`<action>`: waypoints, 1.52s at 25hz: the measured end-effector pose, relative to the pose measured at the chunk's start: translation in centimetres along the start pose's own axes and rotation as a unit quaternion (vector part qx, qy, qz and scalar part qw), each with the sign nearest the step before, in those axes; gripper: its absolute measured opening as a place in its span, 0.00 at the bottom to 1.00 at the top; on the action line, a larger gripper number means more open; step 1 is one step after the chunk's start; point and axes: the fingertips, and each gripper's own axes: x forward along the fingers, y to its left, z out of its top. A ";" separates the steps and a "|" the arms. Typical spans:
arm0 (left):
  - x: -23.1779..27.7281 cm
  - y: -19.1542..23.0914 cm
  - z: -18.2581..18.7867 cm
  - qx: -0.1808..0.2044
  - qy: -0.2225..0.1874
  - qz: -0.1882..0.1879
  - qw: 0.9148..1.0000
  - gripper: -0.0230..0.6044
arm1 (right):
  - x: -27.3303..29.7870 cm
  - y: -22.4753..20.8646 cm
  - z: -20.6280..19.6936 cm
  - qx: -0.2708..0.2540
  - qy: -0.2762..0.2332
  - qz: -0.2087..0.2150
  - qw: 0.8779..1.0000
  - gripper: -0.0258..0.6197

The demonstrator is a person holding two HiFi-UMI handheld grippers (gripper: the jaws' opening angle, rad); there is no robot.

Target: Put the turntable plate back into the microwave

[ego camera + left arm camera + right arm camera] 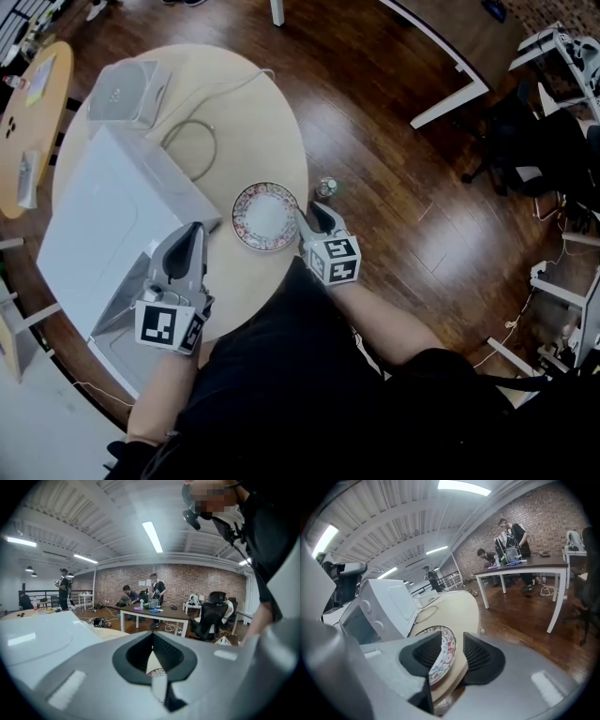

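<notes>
The plate (265, 216), white with a flowered rim, lies flat on the round wooden table (253, 112) close to its near edge. My right gripper (304, 217) is at the plate's right side. In the right gripper view the plate's rim (443, 653) stands between its spread jaws, with a gap to the right pad. The gripper (452, 645) is open. The white microwave (112, 220) stands at the table's left. My left gripper (193, 230) hovers by the microwave's front corner, left of the plate, with its jaws together and nothing in them.
A small white box (127, 89) and a looped cable (192, 145) lie behind the microwave. A small can (325, 187) stands on the wooden floor beyond the table's edge. White desk legs (450, 89) and an office chair (553, 141) are further right.
</notes>
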 end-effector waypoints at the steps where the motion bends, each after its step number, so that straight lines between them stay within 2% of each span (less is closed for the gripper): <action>1: -0.1 0.2 -0.2 0.006 0.002 0.001 1.000 0.05 | 0.2 -0.1 -0.1 -0.001 0.003 0.001 1.000 0.27; 7: -0.5 0.8 -0.7 0.014 0.010 0.010 1.000 0.05 | 1.3 0.3 -1.1 -0.012 0.024 0.015 1.000 0.28; 13: -0.4 0.8 -0.2 0.002 0.011 0.020 1.000 0.05 | 2.3 0.8 -2.0 -0.021 0.046 0.024 0.998 0.30; 18: -0.4 0.8 0.0 0.008 0.012 0.019 1.000 0.05 | 3.0 0.8 -2.6 -0.020 0.063 0.024 0.998 0.30; 21: -0.7 1.2 -0.7 0.026 0.015 0.015 0.999 0.05 | 3.3 0.7 -3.1 -0.016 0.076 0.021 0.997 0.30; 26: -0.5 0.9 0.0 0.002 0.012 0.023 1.000 0.05 | 3.8 0.6 -3.3 -0.018 0.086 0.016 0.996 0.30; 30: -1.0 1.5 -0.8 0.027 0.017 0.024 0.999 0.05 | 4.0 0.7 -3.3 -0.034 0.097 0.018 0.995 0.30; 33: -1.0 1.4 -0.6 0.023 0.015 0.026 0.999 0.05 | 4.2 0.8 -3.3 -0.047 0.106 0.023 0.993 0.30; 36: -0.8 1.1 0.4 0.000 0.008 0.032 0.999 0.05 | 4.4 0.5 -3.5 -0.059 0.116 0.020 0.991 0.23; 38: -1.1 1.3 0.6 -0.002 0.005 0.039 0.999 0.05 | 4.5 0.1 -3.5 -0.059 0.121 0.018 0.991 0.20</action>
